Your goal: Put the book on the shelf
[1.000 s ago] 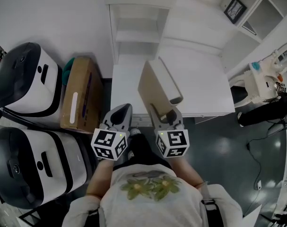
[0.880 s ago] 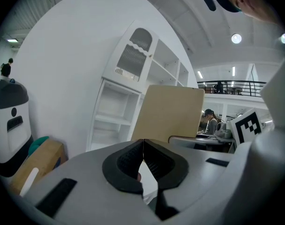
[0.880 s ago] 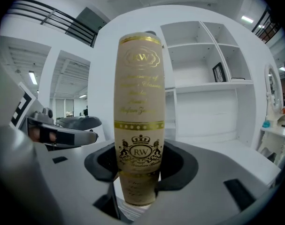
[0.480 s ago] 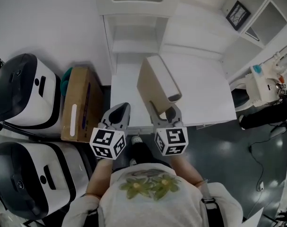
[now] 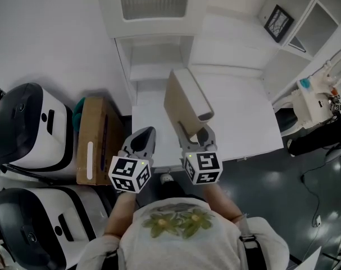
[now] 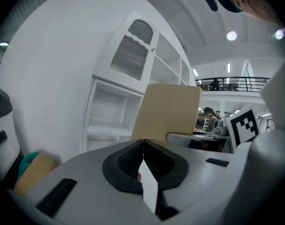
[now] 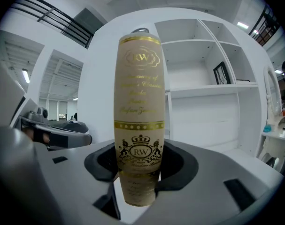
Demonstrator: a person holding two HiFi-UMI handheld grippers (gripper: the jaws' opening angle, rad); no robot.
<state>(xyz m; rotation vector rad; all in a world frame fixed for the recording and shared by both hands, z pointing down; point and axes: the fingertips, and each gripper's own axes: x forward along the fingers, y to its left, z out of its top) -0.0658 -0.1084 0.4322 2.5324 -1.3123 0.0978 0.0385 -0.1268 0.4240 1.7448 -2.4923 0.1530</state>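
Observation:
A cream book (image 5: 183,103) with a tan cover and gold print on its spine (image 7: 138,107) stands upright in my right gripper (image 5: 195,133), which is shut on its lower end. The book is held over the white table (image 5: 243,111), in front of the white shelf unit (image 5: 156,55). In the left gripper view the tan cover of the book (image 6: 168,111) shows to the right, with the open shelf compartments (image 6: 109,116) behind it. My left gripper (image 5: 141,141) is shut with nothing in it, left of the book.
A cardboard box (image 5: 94,131) lies on the floor left of the table. Two large black-and-white machines (image 5: 24,122) stand farther left. A taller white bookcase with a framed picture (image 5: 278,22) rises at the right. A white device (image 5: 313,97) sits at the far right.
The head view has shifted back, so the shelf unit shows more fully. Both grippers and the book keep nearly the same place; the book stays upright in the right gripper.

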